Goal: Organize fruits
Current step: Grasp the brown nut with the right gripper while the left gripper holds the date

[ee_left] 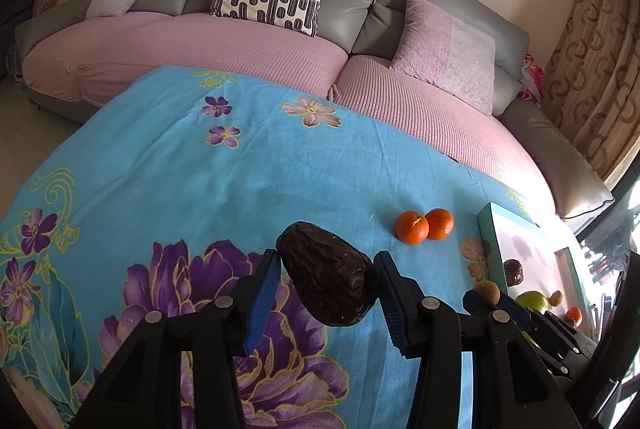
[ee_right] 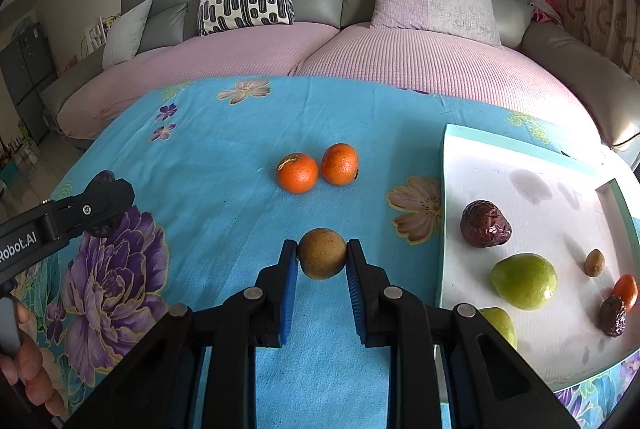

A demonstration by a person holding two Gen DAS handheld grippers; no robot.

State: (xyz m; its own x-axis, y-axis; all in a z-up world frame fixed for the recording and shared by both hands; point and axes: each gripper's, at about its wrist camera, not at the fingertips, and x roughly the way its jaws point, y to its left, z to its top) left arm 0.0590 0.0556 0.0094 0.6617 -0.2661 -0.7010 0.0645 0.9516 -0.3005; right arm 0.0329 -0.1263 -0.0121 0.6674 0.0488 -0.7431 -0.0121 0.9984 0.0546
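Left gripper (ee_left: 326,269) is clamped on a wrinkly dark red date (ee_left: 326,275), bottom center of the left wrist view, held up off the blue floral cloth (ee_left: 180,165). Right gripper (ee_right: 322,259) is pinching a small round brown fruit (ee_right: 322,259), prob a longan, center of the right wrist view, both blue pads touching it.

Two tangerines (ee_right: 316,171) sit touching side by side on the cloth, just above the longan in frame. White tray w/ teal rim (ee_right: 520,145) is on the right edge of the right view, and has stuff in it: another date (ee_right: 484,225) top left, a green fruit (ee_right: 524,281) below it, a 2nd green one (ee_right: 500,325) partly hidden behind the gripper arm, a tiny brown fruit (ee_right: 595,263), an orange piece (ee_right: 627,289) and a smaller dark date (ee_right: 613,315) touching it at far right.

Bkgd: grey sofa w/ pink seat covers (ee_right: 360,61), top of frame.
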